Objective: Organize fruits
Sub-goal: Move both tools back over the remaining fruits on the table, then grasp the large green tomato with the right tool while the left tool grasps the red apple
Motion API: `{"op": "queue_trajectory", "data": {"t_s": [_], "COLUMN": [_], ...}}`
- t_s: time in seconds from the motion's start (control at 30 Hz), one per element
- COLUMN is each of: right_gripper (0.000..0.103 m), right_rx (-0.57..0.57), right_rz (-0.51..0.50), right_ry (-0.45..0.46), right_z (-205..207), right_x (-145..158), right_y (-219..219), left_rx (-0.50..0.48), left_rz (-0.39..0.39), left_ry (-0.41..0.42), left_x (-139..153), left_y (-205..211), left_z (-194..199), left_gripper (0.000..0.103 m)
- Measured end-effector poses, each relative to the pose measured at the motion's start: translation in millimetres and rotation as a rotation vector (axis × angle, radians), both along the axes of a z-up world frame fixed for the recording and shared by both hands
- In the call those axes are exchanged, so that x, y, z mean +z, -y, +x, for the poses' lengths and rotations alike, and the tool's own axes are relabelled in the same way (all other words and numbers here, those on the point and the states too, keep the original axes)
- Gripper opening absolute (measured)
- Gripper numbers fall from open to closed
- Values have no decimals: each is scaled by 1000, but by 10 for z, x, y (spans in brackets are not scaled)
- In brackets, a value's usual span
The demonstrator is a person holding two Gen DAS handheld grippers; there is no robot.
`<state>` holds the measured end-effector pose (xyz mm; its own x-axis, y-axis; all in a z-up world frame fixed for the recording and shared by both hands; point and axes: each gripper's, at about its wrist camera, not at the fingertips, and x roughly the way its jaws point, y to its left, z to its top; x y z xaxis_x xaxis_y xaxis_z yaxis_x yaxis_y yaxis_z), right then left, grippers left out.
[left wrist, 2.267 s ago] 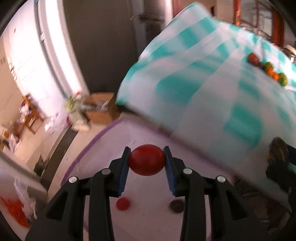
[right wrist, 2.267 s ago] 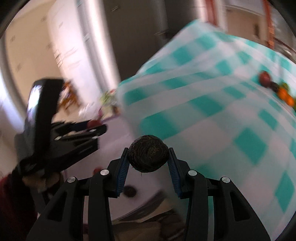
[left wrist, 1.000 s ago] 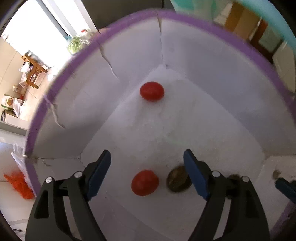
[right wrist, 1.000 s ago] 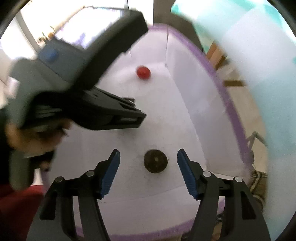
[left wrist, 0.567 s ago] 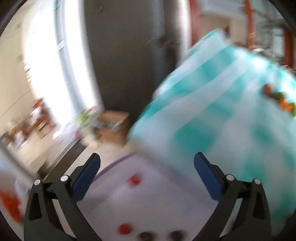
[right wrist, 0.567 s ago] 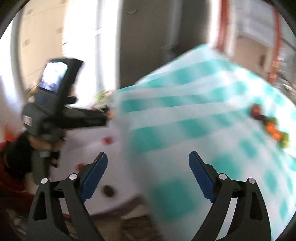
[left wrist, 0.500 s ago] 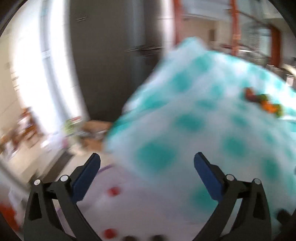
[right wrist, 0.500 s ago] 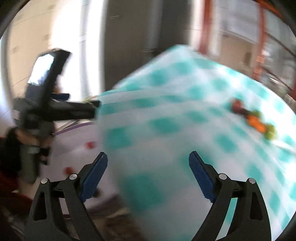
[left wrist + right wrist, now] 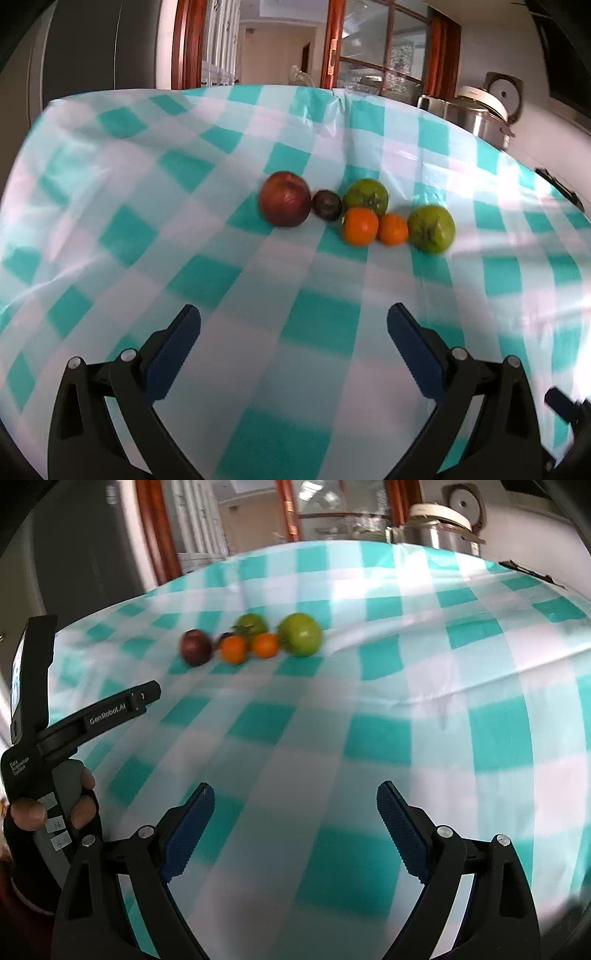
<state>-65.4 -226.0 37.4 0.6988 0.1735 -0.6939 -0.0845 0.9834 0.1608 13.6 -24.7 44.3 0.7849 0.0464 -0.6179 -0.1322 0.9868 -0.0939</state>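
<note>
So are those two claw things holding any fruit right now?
Left gripper: open, holding nothing.
Right gripper: open, holding nothing.

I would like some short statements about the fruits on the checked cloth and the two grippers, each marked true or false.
1. The left gripper is open and holds nothing. True.
2. The right gripper grips an orange fruit. False: it is open and empty.
3. Two orange fruits lie side by side. True.
4. The dark red fruit lies at the right end of the group. False: it lies at the left end; a green fruit ends the right.
</note>
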Motion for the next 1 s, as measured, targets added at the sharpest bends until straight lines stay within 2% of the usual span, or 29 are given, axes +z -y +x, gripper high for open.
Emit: {"op": "queue_trajectory", "data": {"t_s": [0.17, 0.3, 0.5, 0.67, 0.93, 0.97, 1.0], "right_gripper": [87, 87, 87, 87, 87, 80, 61], "right_rx": [-7, 15, 41, 74, 111, 129, 182], "right_rz": [-43, -127, -269, -357, -412, -401, -354], "right_ry": [-21, -49, -97, -73, -41, -40, -44], "right_z": [751, 1341, 2006, 2275, 2553, 2573, 2553], "right_x": [-94, -173, -305, -320, -326, -325, -322], "right_y": [-74, -186, -347, -445, -567, -576, -579], "left_rx": [-38, -131, -128, -130, -127, -126, -125], "left_rz": [-58, -91, -127, -124, -124, -124, -125], "left_ry": [-67, -56, -57, -64, -68, -69, -69], "left_x": [-109, -126, -160, -163, -168, -169, -168], "left_y": [-64, -59, -129, -116, -120, -122, -125], "left_z": [377, 382, 398, 412, 416, 415, 414], "left_gripper": [101, 101, 101, 101, 101, 101, 101]}}
